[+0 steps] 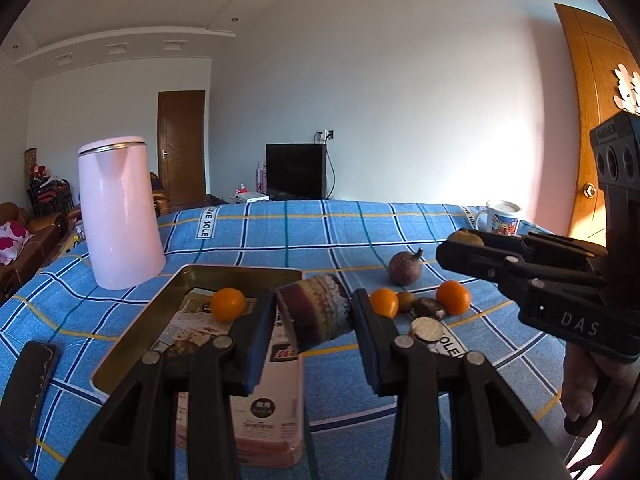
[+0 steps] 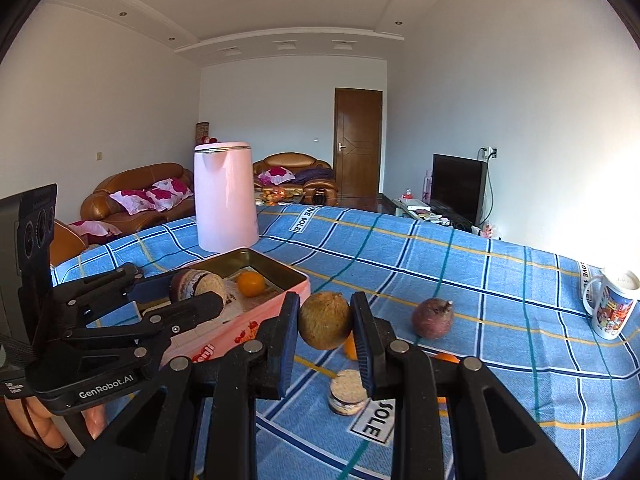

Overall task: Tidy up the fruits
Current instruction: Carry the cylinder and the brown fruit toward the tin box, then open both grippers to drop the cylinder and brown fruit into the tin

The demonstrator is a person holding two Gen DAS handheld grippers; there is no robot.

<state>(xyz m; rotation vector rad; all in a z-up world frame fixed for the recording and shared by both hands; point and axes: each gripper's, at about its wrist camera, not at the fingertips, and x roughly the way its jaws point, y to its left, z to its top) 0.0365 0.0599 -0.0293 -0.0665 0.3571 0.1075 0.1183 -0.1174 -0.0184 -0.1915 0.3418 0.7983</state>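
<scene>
Two claws, both full: your left claw pinches a dark layered jar above the pink tin's edge; your right claw pinches a brown kiwi over the blue-checked counter beside it.

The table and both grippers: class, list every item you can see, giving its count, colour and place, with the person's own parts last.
Tin tray: one, pink outside, gold inside, left of table.
Oranges: one in the tray; two on the cloth.
Passion fruit: one, purple-brown, mid-table.
Small jar: one, standing on the cloth.
Kettle: one, pink, far left.
Mug: one, white, printed, far right.
Tablecloth: blue check.
Left gripper: fingers hold a banded jar.
Right gripper: fingers hold a brown round fruit.
</scene>
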